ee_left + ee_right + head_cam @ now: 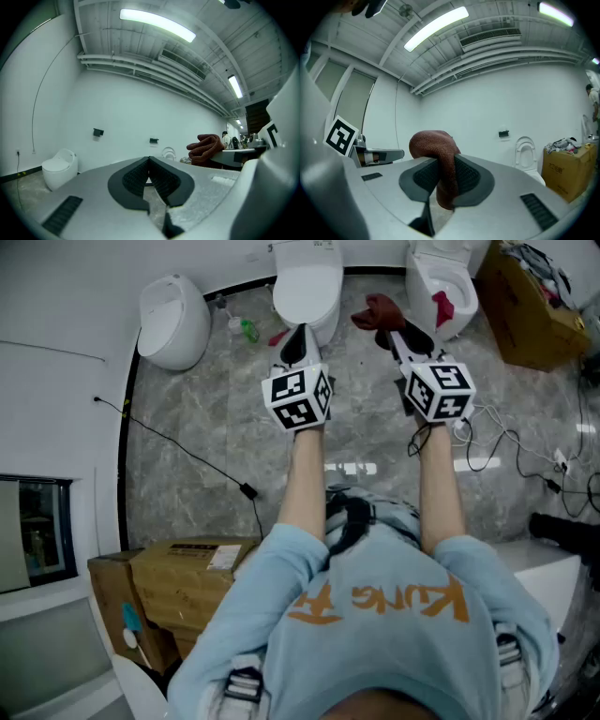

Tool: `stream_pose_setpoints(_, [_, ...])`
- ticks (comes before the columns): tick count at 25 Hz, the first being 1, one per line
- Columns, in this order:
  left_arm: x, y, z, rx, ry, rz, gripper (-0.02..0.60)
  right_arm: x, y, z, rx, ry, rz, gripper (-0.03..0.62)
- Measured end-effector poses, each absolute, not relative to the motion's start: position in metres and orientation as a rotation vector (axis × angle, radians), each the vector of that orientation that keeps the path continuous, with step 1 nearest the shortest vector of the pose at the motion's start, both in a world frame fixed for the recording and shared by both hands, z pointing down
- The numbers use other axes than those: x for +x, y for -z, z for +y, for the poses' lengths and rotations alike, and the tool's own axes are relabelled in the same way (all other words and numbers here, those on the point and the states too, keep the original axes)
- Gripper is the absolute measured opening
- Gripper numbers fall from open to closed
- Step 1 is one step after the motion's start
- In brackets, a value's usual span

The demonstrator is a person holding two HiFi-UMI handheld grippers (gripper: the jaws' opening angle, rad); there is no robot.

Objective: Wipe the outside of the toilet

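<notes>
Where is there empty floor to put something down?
The grey marble floor is bare between the round white toilet on the left and the thin black cable. Crowded: tangled white cables on the right, and a green bottle beside the middle closed white toilet. The right tongs grip a dark red cloth.

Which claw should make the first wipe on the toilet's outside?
Right. The right claw is shut on the dark red cloth, near the closed toilet. The left claw is shut on nothing, so it has nothing to wipe with.
</notes>
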State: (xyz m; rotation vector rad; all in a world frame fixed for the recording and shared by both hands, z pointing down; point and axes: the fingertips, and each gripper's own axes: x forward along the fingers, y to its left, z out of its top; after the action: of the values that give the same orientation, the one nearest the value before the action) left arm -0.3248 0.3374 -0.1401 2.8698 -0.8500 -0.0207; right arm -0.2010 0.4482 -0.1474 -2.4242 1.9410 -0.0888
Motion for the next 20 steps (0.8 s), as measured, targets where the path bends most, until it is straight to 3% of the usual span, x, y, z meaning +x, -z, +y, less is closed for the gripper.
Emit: stream_pose_setpoints(20, [-0.296, 0.160, 0.303, 2.872, 0.121, -0.773, -0.006, -0.151, 0.164, 0.431, -2.459, 0.063, 1.825, 0.074])
